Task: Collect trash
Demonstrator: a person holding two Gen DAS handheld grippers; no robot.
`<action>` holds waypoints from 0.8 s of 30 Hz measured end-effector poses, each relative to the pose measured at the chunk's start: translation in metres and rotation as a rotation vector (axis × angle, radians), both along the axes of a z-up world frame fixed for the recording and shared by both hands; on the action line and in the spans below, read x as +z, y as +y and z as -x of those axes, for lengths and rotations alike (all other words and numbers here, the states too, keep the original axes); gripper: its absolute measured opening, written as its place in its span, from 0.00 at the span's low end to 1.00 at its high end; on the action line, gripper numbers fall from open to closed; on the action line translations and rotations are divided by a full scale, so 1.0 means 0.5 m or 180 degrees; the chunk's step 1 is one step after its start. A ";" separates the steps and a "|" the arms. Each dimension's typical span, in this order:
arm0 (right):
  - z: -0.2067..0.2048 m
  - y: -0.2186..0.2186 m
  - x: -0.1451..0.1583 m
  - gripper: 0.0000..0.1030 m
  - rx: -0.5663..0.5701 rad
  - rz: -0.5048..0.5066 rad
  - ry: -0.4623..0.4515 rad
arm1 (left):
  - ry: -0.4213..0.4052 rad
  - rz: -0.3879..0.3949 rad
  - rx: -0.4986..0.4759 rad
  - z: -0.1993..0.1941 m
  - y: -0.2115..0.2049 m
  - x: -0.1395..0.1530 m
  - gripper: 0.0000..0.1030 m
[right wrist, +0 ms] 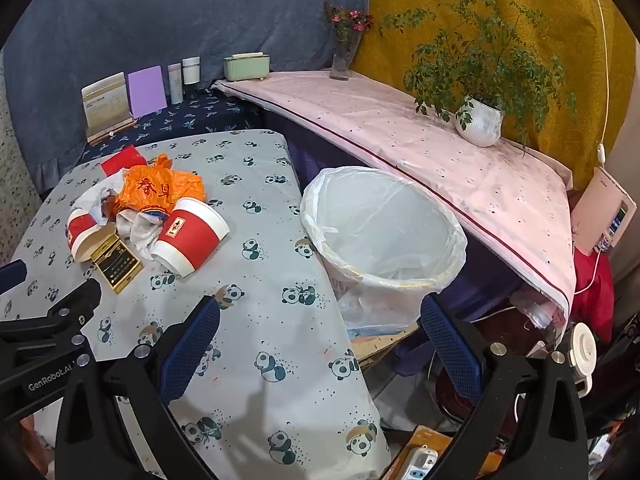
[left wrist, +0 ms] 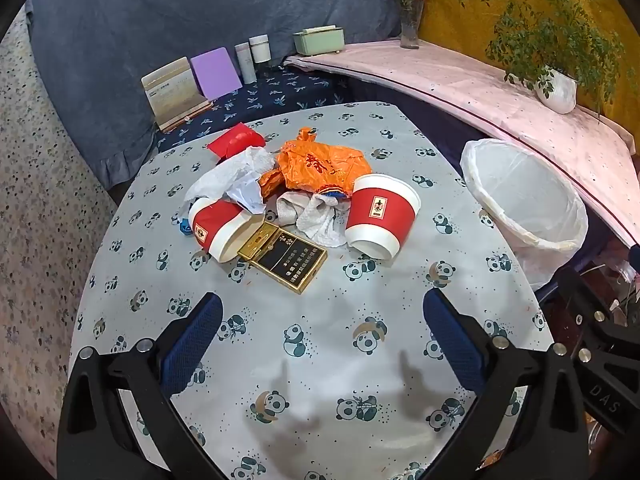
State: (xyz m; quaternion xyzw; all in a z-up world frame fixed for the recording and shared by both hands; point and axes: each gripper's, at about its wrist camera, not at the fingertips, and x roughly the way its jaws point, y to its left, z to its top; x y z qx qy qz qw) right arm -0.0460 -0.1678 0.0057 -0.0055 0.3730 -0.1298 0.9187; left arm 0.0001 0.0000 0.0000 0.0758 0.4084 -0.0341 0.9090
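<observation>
A trash pile lies on the panda-print table (left wrist: 320, 344): two red and white paper cups on their sides (left wrist: 380, 216) (left wrist: 222, 228), a black and gold cigarette box (left wrist: 286, 260), crumpled white tissues (left wrist: 236, 180), an orange plastic bag (left wrist: 320, 166) and a red packet (left wrist: 236, 142). A white-lined bin (left wrist: 528, 200) stands off the table's right edge. My left gripper (left wrist: 322, 336) is open and empty, short of the pile. My right gripper (right wrist: 320, 340) is open and empty, over the table's right edge beside the bin (right wrist: 384, 232). The pile (right wrist: 160, 220) lies to its far left.
Behind the table a dark blue shelf holds a card stand (left wrist: 174, 92), a purple card (left wrist: 216, 72) and two small containers. A pink-covered ledge (right wrist: 400, 132) carries a green box, a flower vase and a potted plant (right wrist: 480, 120). Clutter and cables lie below right.
</observation>
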 end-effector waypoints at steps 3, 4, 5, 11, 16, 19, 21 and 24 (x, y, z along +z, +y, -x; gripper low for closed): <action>0.000 0.000 0.000 0.93 -0.0001 0.0005 0.0002 | 0.0004 0.0002 0.0001 0.000 -0.001 0.000 0.93; 0.000 0.000 0.000 0.93 0.0001 0.0003 0.0001 | 0.0004 0.0002 0.0001 0.001 -0.001 0.001 0.93; 0.000 0.000 0.000 0.93 0.0000 0.0002 0.0000 | 0.0004 0.0003 0.0001 0.001 -0.001 0.001 0.93; 0.000 0.001 0.000 0.93 0.0003 0.0001 -0.0002 | 0.0008 0.0003 0.0003 0.000 0.000 0.003 0.93; 0.003 0.000 0.004 0.93 0.0003 0.0003 -0.0014 | -0.0001 0.0008 0.0008 0.001 -0.008 0.011 0.93; 0.004 -0.001 0.010 0.93 0.0002 0.0000 -0.0034 | -0.0008 0.0014 0.0010 -0.005 -0.010 0.018 0.93; 0.004 -0.001 0.012 0.93 0.0005 -0.0001 -0.0041 | -0.0010 0.0016 0.0007 -0.004 -0.007 0.017 0.93; 0.003 0.001 0.013 0.93 0.0012 0.0012 -0.0041 | -0.0045 0.0029 0.0002 0.001 -0.002 0.022 0.93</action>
